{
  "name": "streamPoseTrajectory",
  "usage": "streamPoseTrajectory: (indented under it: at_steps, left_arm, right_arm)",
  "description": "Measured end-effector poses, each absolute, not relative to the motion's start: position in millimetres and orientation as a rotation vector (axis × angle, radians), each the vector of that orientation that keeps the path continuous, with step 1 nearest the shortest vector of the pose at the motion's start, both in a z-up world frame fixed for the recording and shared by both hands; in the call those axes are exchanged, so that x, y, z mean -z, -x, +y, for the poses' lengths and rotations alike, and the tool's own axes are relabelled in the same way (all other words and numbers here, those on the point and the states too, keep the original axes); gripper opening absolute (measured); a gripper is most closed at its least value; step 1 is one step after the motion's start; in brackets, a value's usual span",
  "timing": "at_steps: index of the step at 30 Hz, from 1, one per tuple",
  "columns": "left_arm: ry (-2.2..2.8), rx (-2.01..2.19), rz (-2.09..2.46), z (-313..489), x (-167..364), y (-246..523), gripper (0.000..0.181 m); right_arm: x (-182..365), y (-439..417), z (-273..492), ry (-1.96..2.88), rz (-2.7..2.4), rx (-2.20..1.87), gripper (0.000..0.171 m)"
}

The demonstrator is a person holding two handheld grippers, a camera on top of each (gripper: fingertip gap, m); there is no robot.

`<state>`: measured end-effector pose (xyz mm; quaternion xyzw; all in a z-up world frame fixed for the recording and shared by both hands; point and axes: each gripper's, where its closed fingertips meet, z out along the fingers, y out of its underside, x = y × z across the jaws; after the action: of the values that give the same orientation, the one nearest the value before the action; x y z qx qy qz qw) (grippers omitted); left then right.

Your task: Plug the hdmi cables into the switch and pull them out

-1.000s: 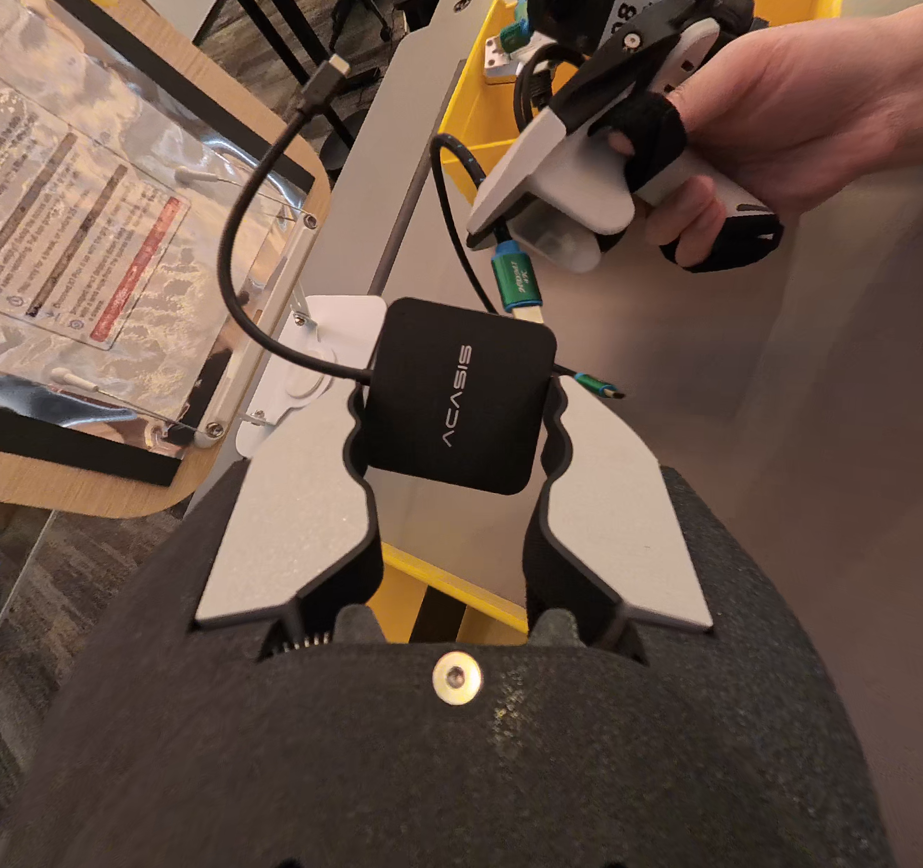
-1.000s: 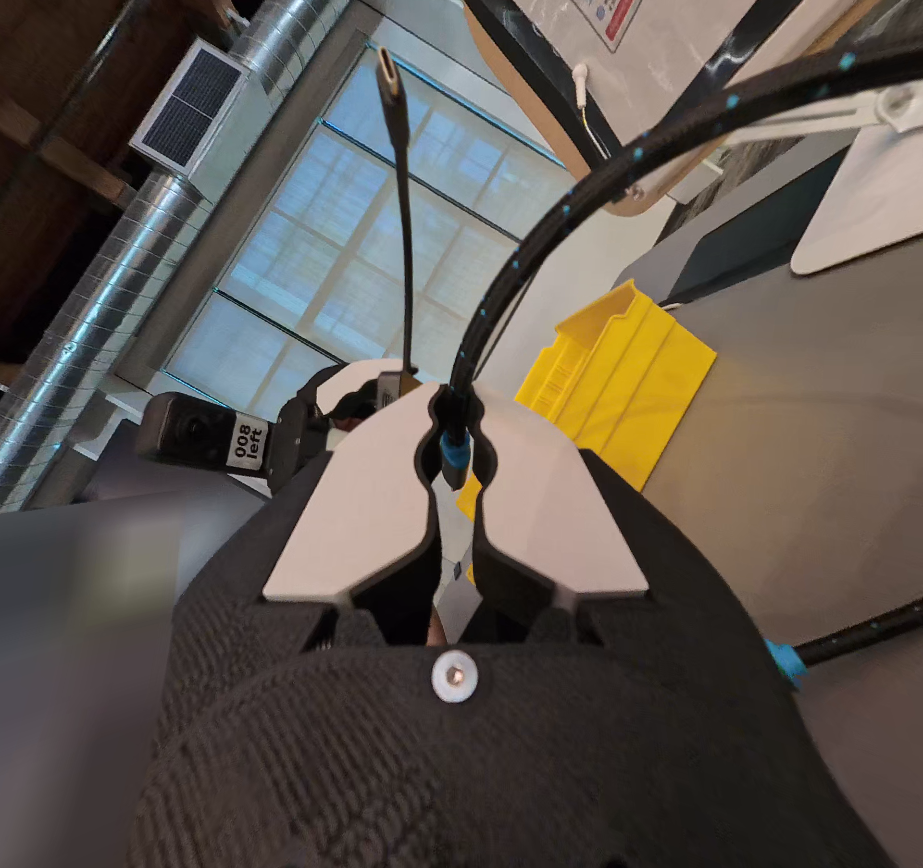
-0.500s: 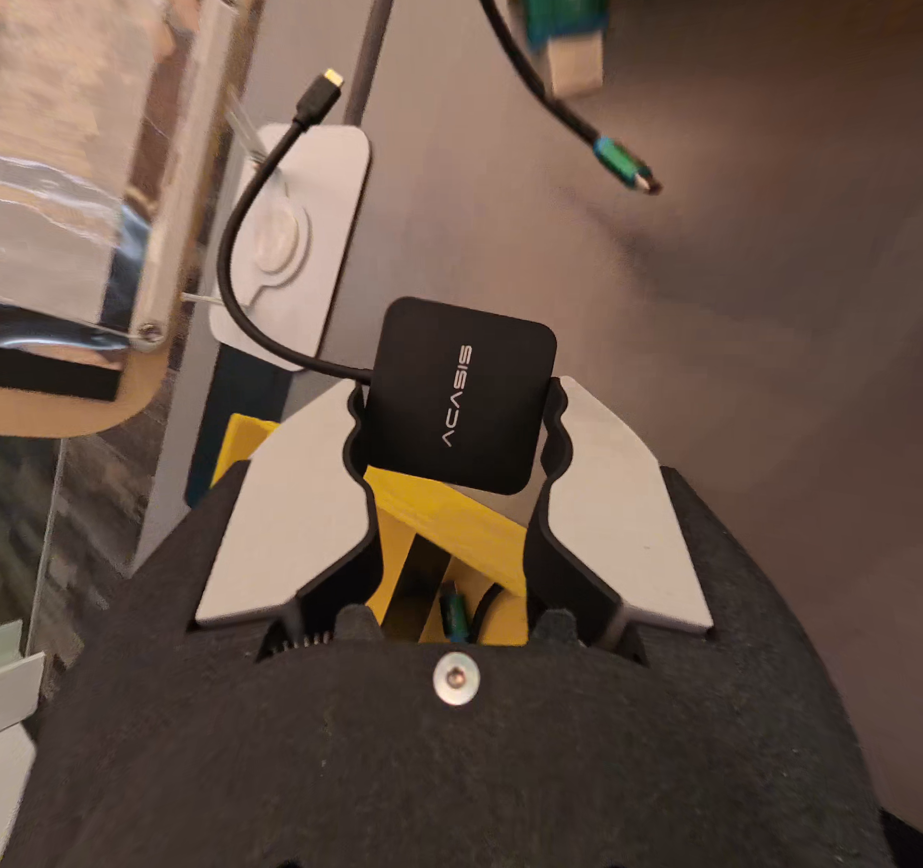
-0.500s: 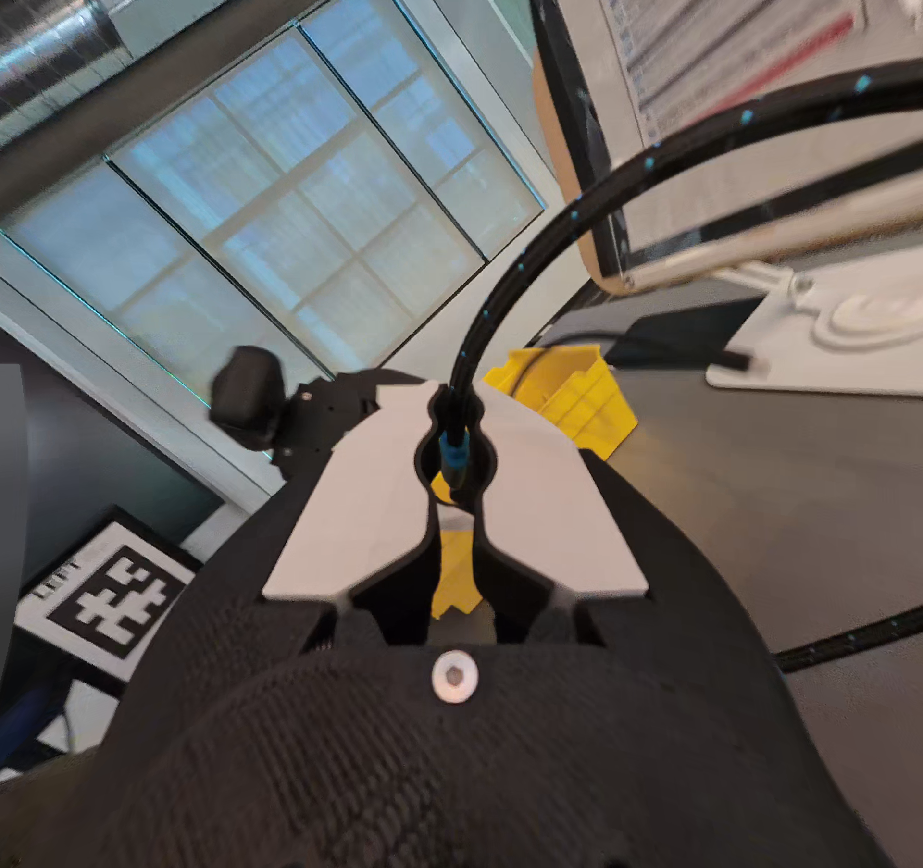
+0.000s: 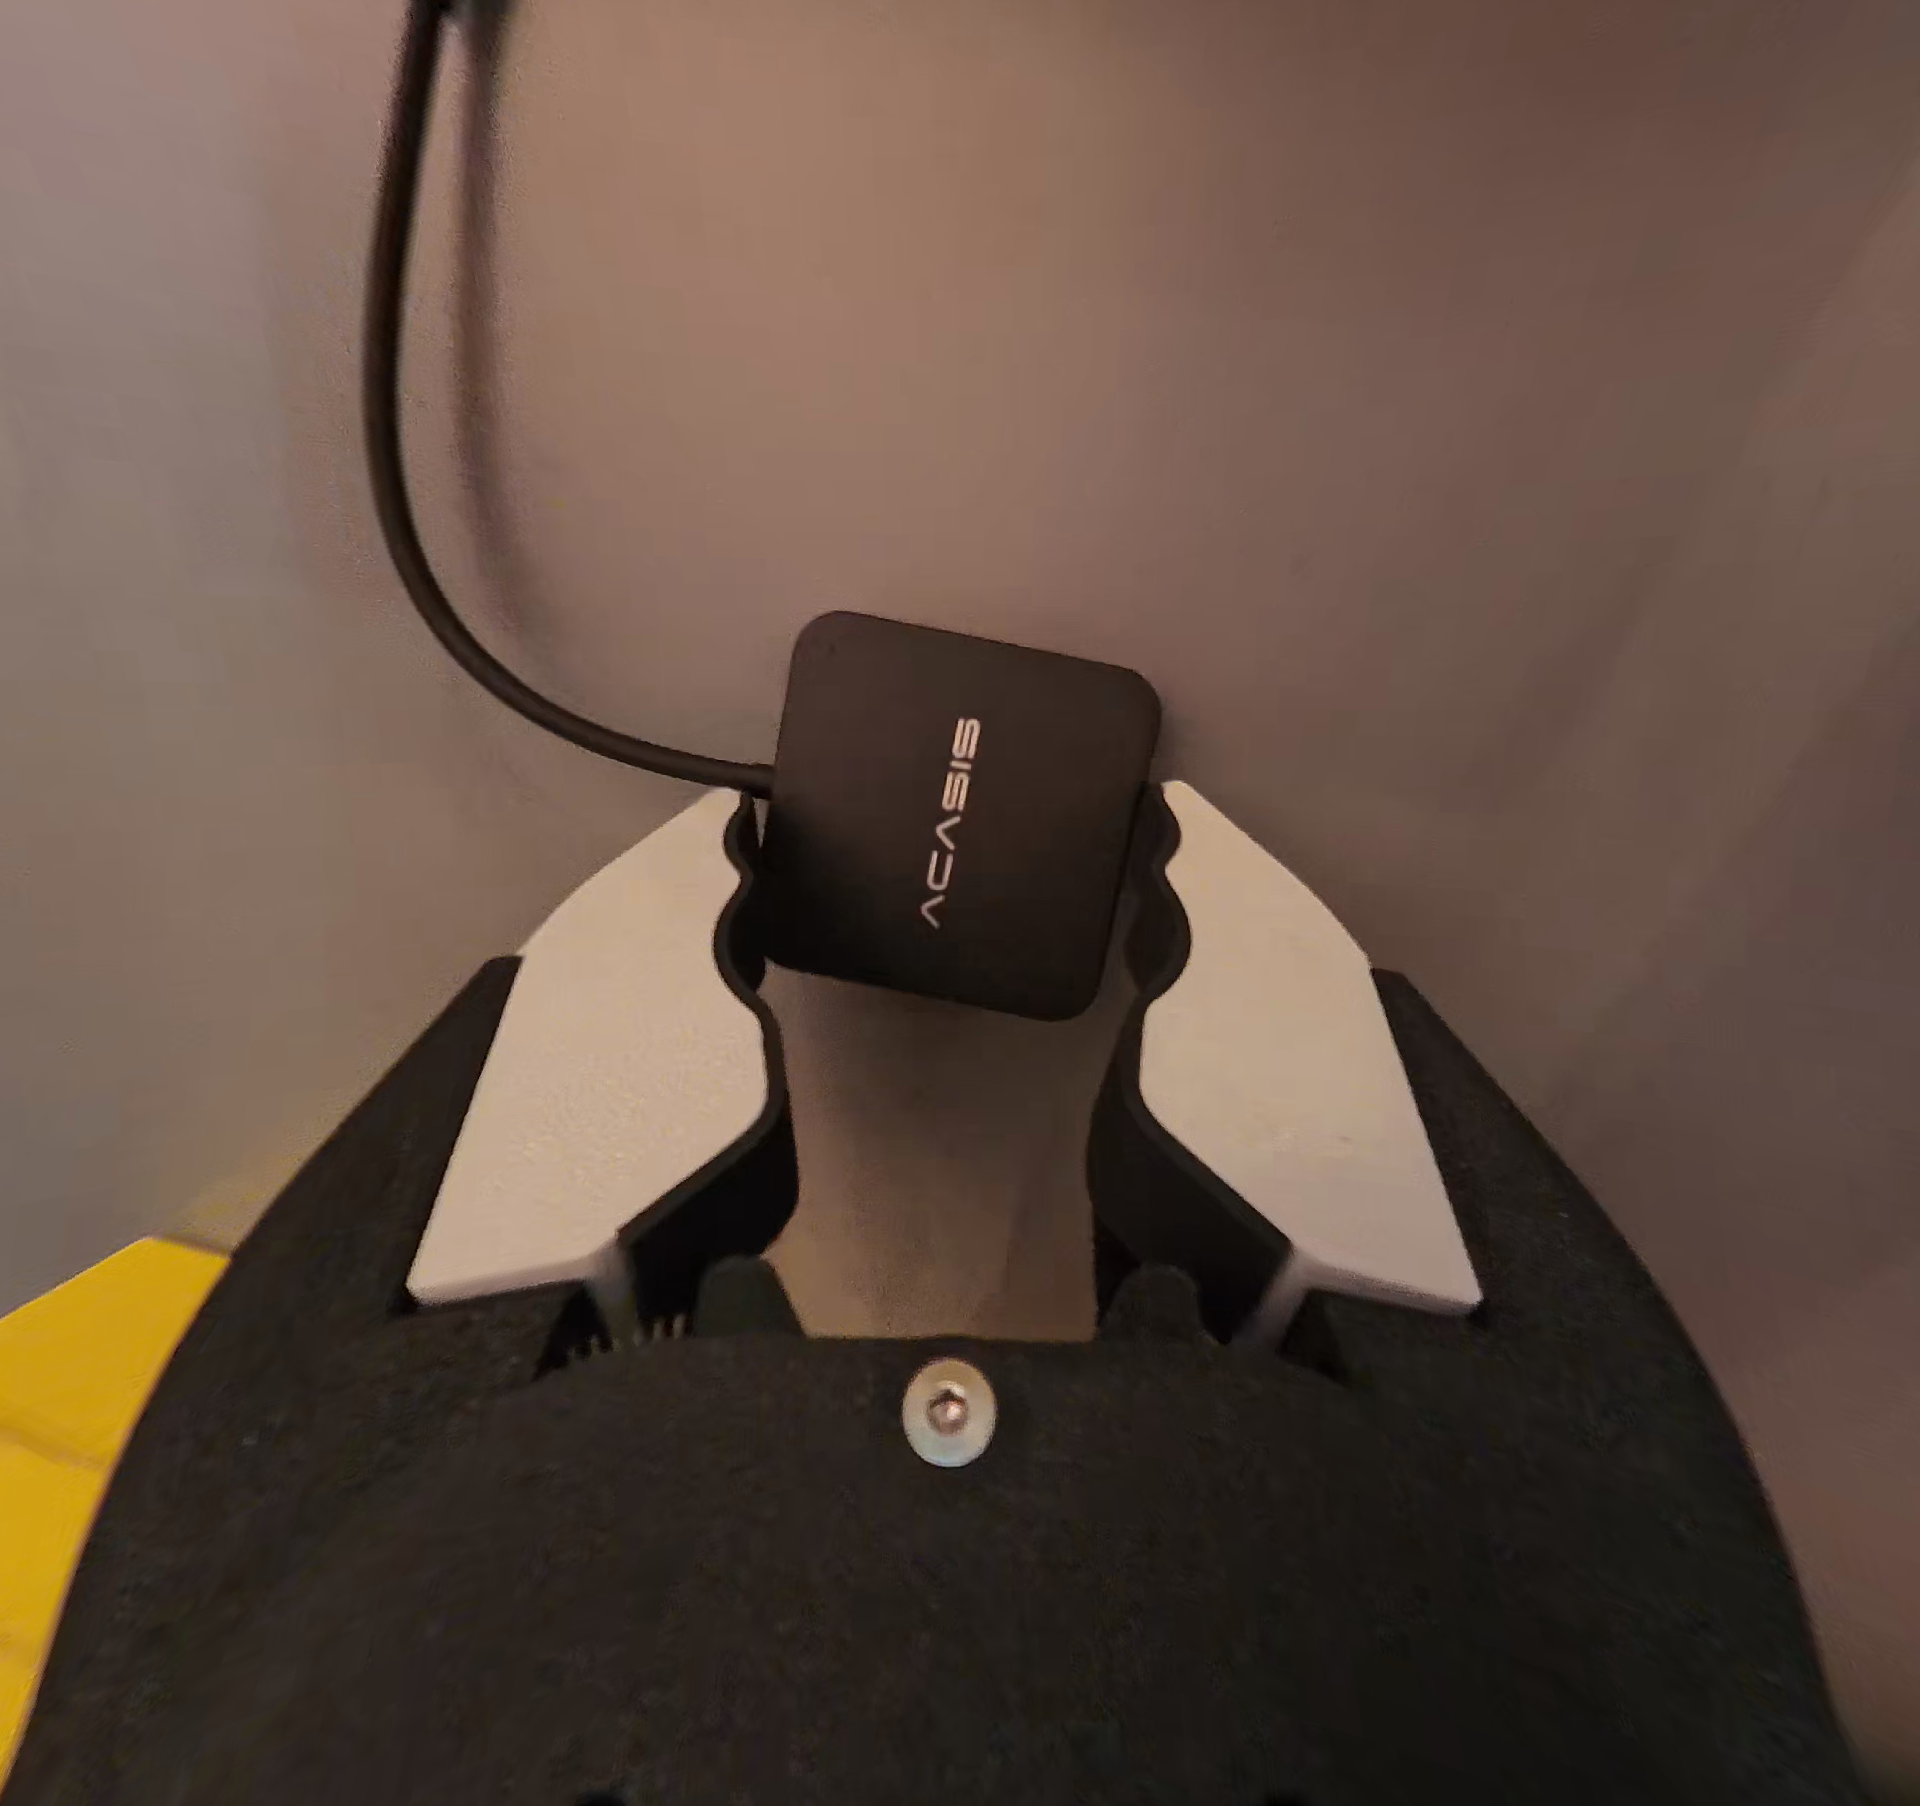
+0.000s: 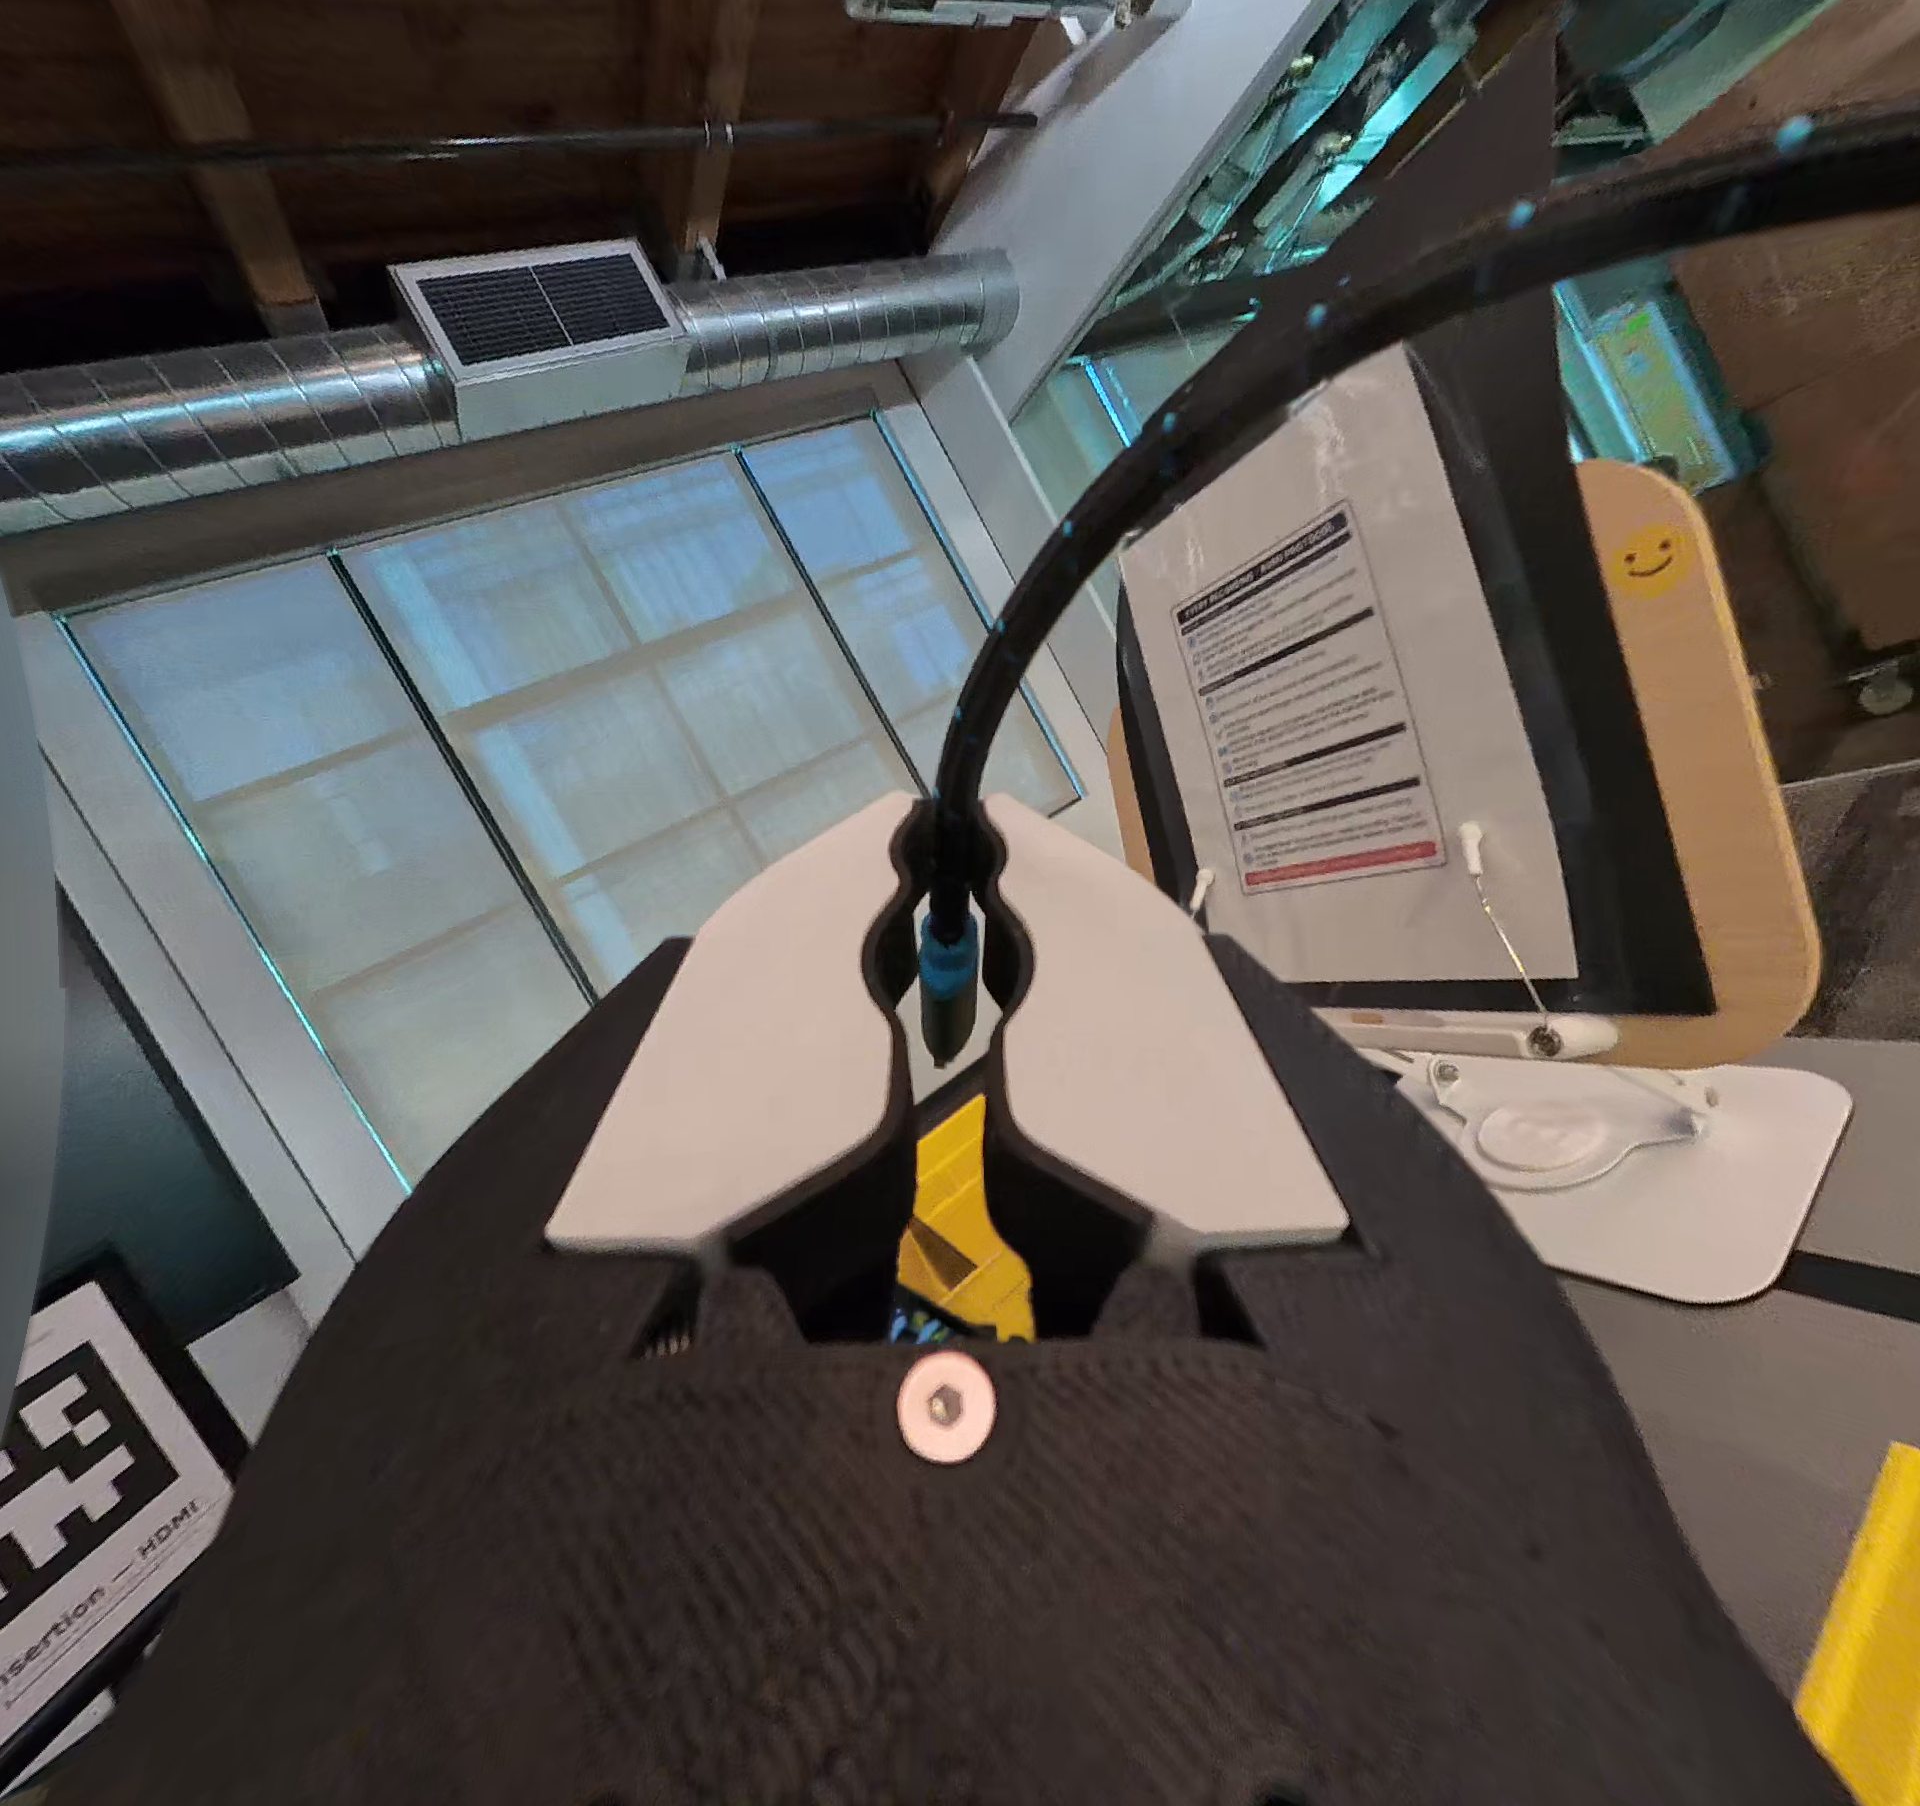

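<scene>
My left gripper (image 5: 951, 800) is shut on the black square switch (image 5: 951, 816); both pads press its sides just above the grey table (image 5: 1351, 406). The switch's thin black lead (image 5: 416, 468) curves up to the top left. No plug shows in the switch. My right gripper (image 6: 948, 821) is shut on the black braided hdmi cable (image 6: 1039, 603) just above its blue-collared plug (image 6: 948, 967), which points back between the fingers. The cable arcs up and off to the right. The gripper points up toward the windows.
A yellow bin edge (image 5: 62, 1361) shows at the lower left of the left wrist view. In the right wrist view a yellow bin (image 6: 961, 1226) lies below the fingers. A white stand base (image 6: 1621, 1164) with a sign board (image 6: 1340, 717) sits at the right. The tips of one gripper are about 35 cm away from the tips of the other.
My left gripper has swung down toward the table with the switch still in it; the other gripper and the green plugs have left its view. My right gripper has tilted up, cable still held.
</scene>
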<state>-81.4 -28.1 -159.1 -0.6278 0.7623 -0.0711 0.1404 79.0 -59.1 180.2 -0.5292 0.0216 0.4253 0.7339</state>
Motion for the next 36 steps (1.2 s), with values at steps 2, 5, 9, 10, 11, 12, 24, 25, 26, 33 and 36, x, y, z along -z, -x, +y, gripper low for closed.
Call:
streamPoseTrajectory:
  at_steps: [2, 5, 9, 10, 11, 12, 24, 25, 26, 33, 36]
  left_arm:
    - [1.858, 0.271, 2.205, -33.2, 162.0, 80.8, 0.067]
    - [1.911, 0.306, 2.189, -34.7, 162.9, 82.4, 0.068]
    - [1.956, 0.268, 2.169, -31.2, 161.4, 85.4, 0.068]
    - [1.96, 0.264, 2.149, -28.2, 158.1, 85.7, 0.07]
    - [1.951, 0.27, 2.124, -25.0, 152.4, 85.5, 0.075]
    - [1.942, 0.29, 2.096, -22.6, 144.0, 85.8, 0.074]
    - [1.255, 1.451, 1.286, -54.4, -86.9, 71.9, 0.048]
    - [1.28, 1.468, 1.311, -57.1, -82.3, 68.7, 0.052]
    - [1.296, 1.477, 1.352, -61.1, -75.8, 65.3, 0.056]
    - [1.137, 1.931, 1.356, -93.1, -83.9, 61.1, 0.029]
    - [1.089, 2.014, 1.312, -91.3, -90.9, 66.7, 0.022]
  right_arm:
    - [-182.6, -78.1, -61.4, 1.157, 0.033, -0.929, 0.007]
    - [-180.0, -65.3, -60.1, 1.185, -0.016, -0.927, 0.007]
    - [-171.0, -42.5, -56.1, 1.247, -0.098, -0.938, 0.008]
    - [-169.0, -39.3, -55.0, 1.255, -0.106, -0.939, 0.008]
    - [-167.4, -37.4, -53.9, 1.261, -0.108, -0.936, 0.008]
    - [-165.9, -36.2, -52.6, 1.264, -0.107, -0.933, 0.008]
    - [-140.1, 25.7, -46.7, 1.279, -0.244, -0.983, 0.007]
    - [-137.3, 33.2, -47.4, 1.285, -0.266, -0.986, 0.008]
    - [-134.3, 39.4, -47.7, 1.293, -0.282, -0.988, 0.008]
    - [-123.8, 62.6, -50.4, 1.307, -0.359, -1.038, 0.009]
    - [-126.0, 64.0, -52.8, 1.283, -0.402, -1.017, 0.009]
